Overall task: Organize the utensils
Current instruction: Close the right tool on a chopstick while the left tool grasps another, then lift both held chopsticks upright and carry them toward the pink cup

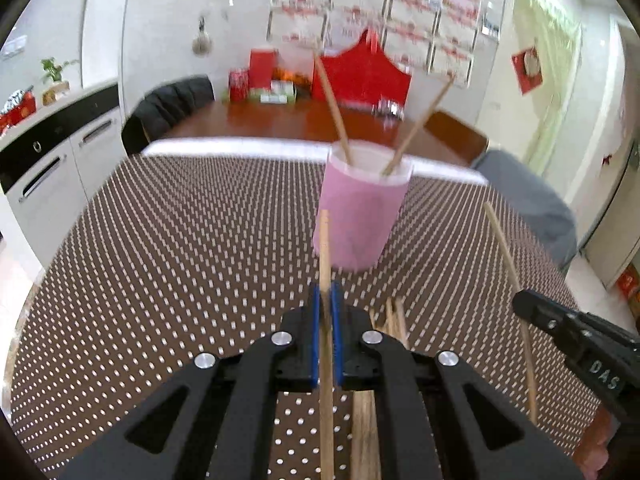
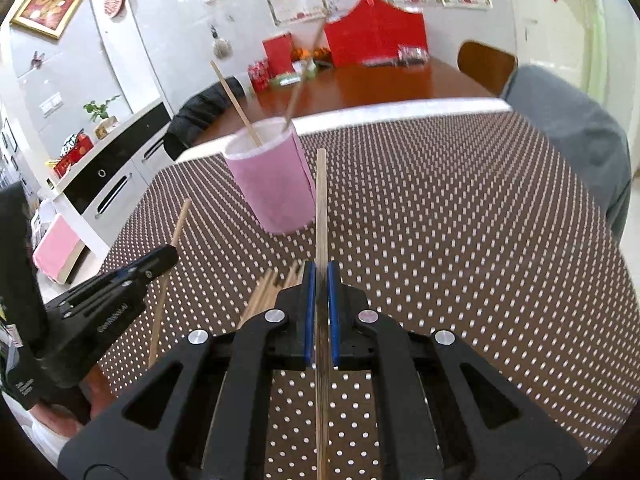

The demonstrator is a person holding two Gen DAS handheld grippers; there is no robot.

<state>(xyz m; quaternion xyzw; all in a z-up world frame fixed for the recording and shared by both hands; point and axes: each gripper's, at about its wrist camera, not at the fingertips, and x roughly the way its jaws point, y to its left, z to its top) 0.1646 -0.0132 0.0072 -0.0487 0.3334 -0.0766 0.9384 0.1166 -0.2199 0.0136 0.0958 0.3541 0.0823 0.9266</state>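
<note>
We saw a worktop [image 2: 460, 208] covered in a brown cloth with white dots. On it stood a pink cup [image 2: 276, 184], upright, and near it lay a loose bundle of wooden chopsticks [image 2: 266, 290].

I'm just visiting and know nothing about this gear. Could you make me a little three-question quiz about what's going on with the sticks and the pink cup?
1. True or false: the left gripper is empty.
2. How many chopsticks already stand in the pink cup?
A) none B) two C) five
3. Fill in: the right gripper is shut on a single ____.

Key
1. False; it is shut on a chopstick.
2. B; two lean on the rim.
3. Chopstick. More lie in a pile on the dotted tablecloth.
</note>
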